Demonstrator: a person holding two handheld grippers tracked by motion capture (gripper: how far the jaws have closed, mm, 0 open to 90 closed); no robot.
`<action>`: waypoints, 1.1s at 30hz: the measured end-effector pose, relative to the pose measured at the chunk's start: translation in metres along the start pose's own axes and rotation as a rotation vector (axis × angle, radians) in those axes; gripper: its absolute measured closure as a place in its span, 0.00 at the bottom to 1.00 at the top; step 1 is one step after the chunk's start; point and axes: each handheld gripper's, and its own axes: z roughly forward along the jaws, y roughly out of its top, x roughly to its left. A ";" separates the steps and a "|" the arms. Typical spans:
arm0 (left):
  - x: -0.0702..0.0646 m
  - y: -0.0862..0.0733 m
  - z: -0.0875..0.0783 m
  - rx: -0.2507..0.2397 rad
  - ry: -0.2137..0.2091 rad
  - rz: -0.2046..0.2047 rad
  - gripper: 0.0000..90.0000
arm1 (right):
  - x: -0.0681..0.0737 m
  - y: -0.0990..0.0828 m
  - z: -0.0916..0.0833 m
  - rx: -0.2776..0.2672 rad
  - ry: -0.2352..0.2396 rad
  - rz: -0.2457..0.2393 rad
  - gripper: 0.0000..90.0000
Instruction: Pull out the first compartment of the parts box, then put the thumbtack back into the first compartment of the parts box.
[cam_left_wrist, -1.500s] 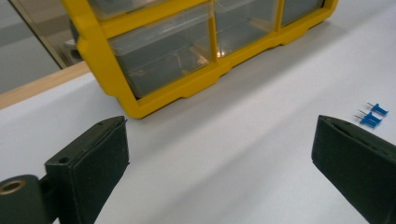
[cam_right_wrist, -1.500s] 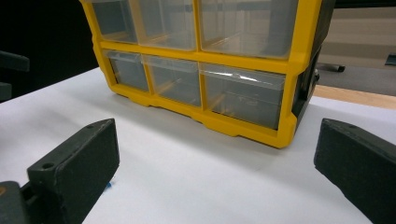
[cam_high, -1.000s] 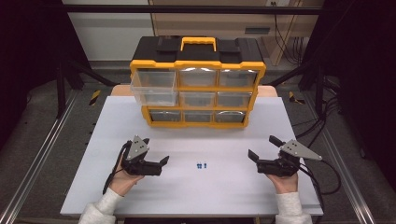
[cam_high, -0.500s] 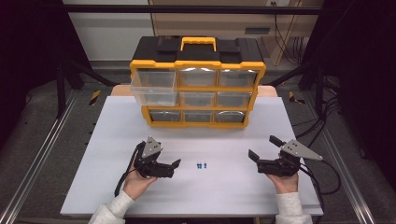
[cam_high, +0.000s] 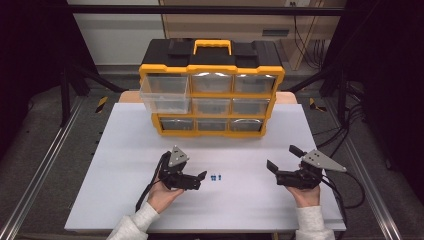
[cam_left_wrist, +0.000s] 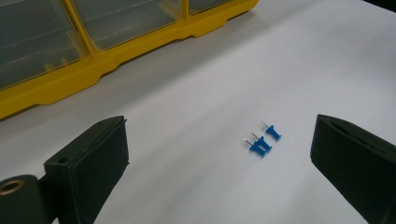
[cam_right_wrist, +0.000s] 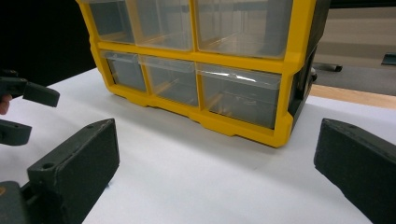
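Observation:
Three small blue pushpins (cam_high: 216, 177) lie close together on the white table (cam_high: 125, 150), near its front middle. My left gripper (cam_high: 201, 181) is open just left of them, its jaws pointing at them. In the left gripper view the pushpins (cam_left_wrist: 261, 142) lie ahead, between the wide-apart jaws of the left gripper (cam_left_wrist: 219, 163) and nearer the right one. My right gripper (cam_high: 282, 159) stands open and empty at the front right, angled toward the organizer. In the right gripper view the right gripper (cam_right_wrist: 217, 168) faces the organizer's lower drawers.
A yellow and black drawer organizer (cam_high: 212, 90) with clear drawers stands at the back of the table; its top-left drawer (cam_high: 164, 92) is pulled out. In the right gripper view the organizer (cam_right_wrist: 205, 60) is close ahead and the left gripper (cam_right_wrist: 23, 112) shows at the far left.
My left gripper has moved right across the table until its open jaws are close to the pushpins. The right gripper has stayed where it was.

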 end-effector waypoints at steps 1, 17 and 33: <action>-0.001 0.000 0.002 0.006 0.004 -0.002 0.04 | 0.000 0.000 0.000 -0.004 0.002 0.000 0.01; -0.007 -0.007 0.030 0.078 0.015 -0.045 0.13 | 0.000 -0.001 0.001 0.005 0.000 0.002 0.01; -0.019 -0.013 0.051 0.141 0.040 -0.064 0.25 | 0.000 -0.001 0.001 0.003 0.003 0.001 0.01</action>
